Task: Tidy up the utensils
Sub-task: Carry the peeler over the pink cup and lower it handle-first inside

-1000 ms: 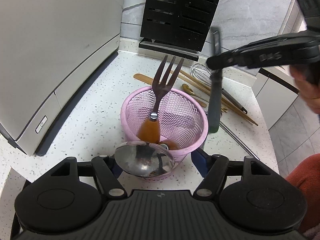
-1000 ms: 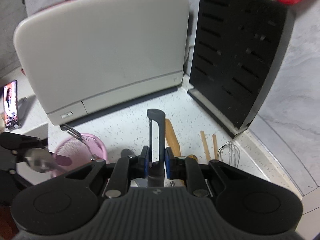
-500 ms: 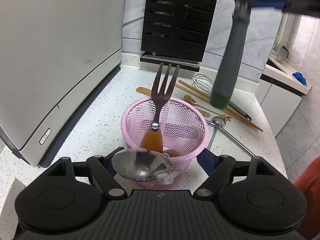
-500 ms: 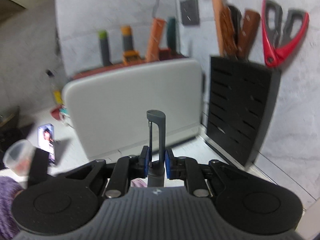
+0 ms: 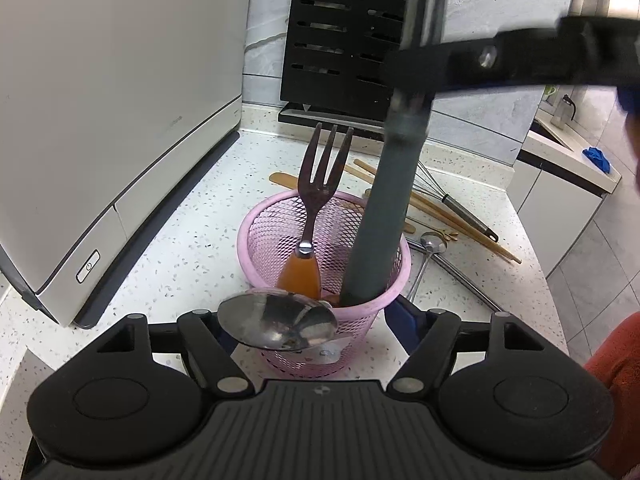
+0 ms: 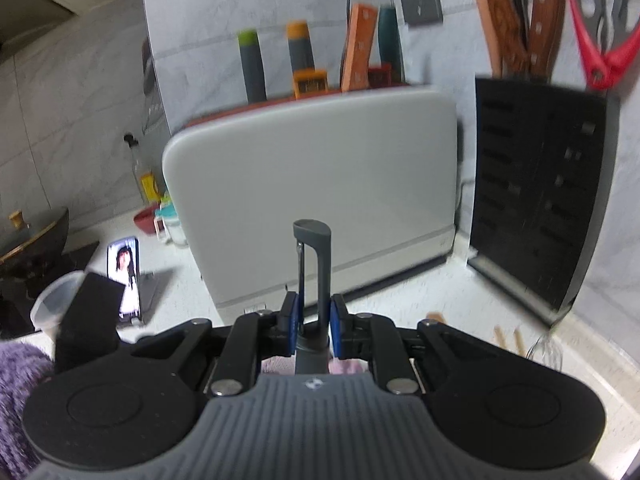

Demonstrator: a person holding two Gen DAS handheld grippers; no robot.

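A pink mesh basket (image 5: 276,224) stands on the speckled counter between the fingers of my left gripper (image 5: 316,332). The jaws are closing on it, and the blue pad on the right touches its wall. Inside stands a fork (image 5: 324,168) with an orange handle, tines up. A steel spoon bowl (image 5: 278,320) rests at the near rim and hides the left fingertip. My right gripper (image 6: 314,320) is shut on a grey-handled utensil (image 6: 320,264). In the left wrist view the utensil (image 5: 384,208) hangs steeply, its lower end inside the basket.
A white appliance (image 5: 100,120) fills the left and a black knife block (image 5: 340,40) stands at the back. Wooden chopsticks (image 5: 460,216), a whisk (image 5: 460,204), a wooden spatula (image 5: 284,179) and a small spoon (image 5: 432,242) lie right of the basket. A phone (image 6: 124,272) leans further left.
My right gripper carried the grey utensil from beside the basket up and across; its lower end now sits inside the basket. The left gripper and basket stayed put.
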